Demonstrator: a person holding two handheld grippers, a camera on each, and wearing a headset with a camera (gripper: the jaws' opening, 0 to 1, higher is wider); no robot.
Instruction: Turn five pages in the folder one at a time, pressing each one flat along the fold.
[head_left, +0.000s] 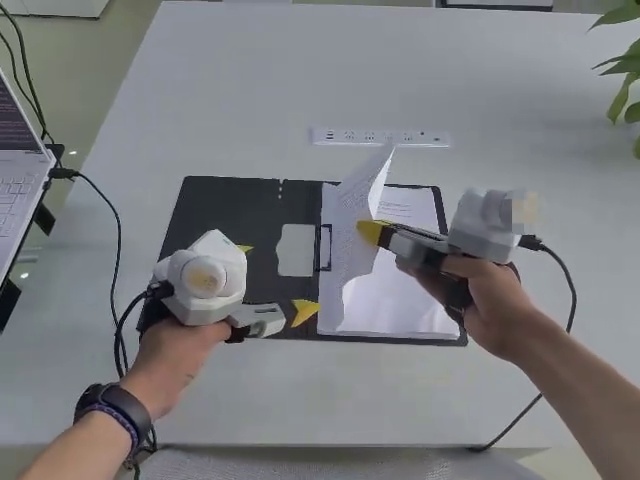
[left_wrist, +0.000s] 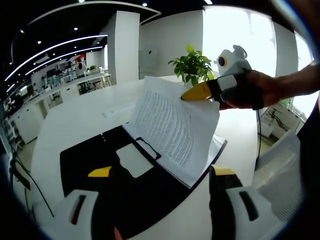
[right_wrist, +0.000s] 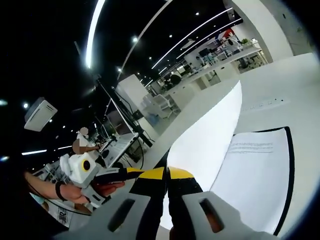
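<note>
We are mid-turn: our right gripper (head_left: 371, 232) pinches a page (head_left: 356, 215) upright above the folder (head_left: 230, 212); our left gripper (head_left: 276, 282) hovers released. Next, we should probably carry it left and press the fold.

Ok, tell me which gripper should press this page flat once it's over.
Left, probably. The left gripper is open and free, over the left half of the folder, near the fold. The right gripper is shut on the lifted page and must carry it across.
</note>
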